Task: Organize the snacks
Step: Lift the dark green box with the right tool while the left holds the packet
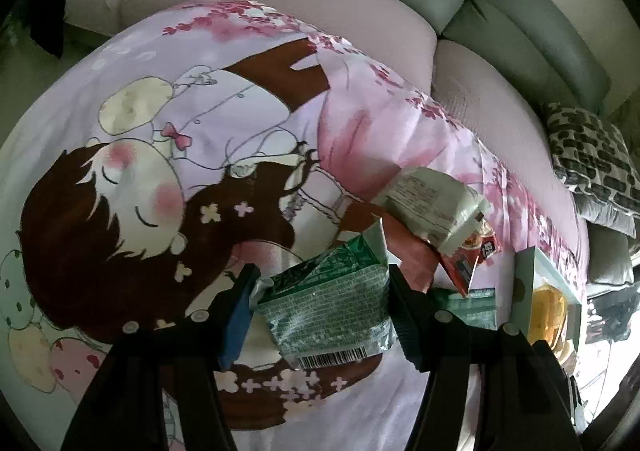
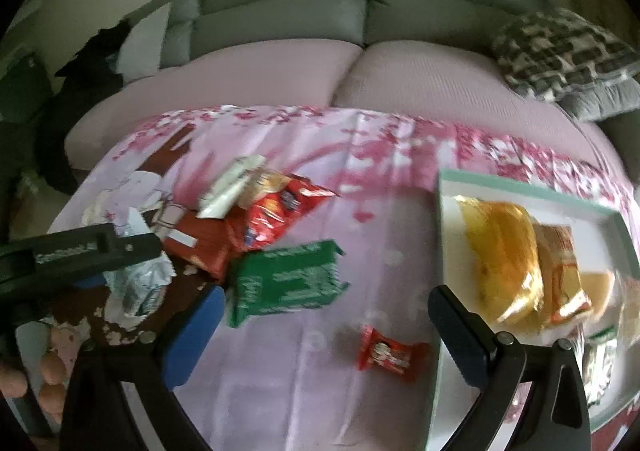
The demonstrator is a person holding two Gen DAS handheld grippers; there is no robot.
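Observation:
My left gripper point(image 1: 322, 279) is shut on a green-and-silver snack packet point(image 1: 328, 303), whose barcode end points toward the camera. The right wrist view shows that same packet point(image 2: 136, 283) crumpled in the left gripper point(image 2: 120, 263), just above the cartoon-printed pink cloth point(image 2: 300, 391). My right gripper point(image 2: 324, 303) stands open over the cloth with nothing between its fingers. A small red candy packet point(image 2: 390, 351) lies on the cloth below it. A white tray with a teal rim point(image 2: 532, 189) at the right holds a yellow packet point(image 2: 500, 243) and an orange one point(image 2: 560, 271).
Loose on the cloth lie a flat green packet point(image 2: 284, 283), red packets point(image 2: 272, 211) and a white packet point(image 2: 232, 187). Behind the cloth is a grey sofa point(image 2: 360, 11) with pink seat cushions and a patterned pillow point(image 2: 560, 51). A person's fingers point(image 2: 48, 371) show at lower left.

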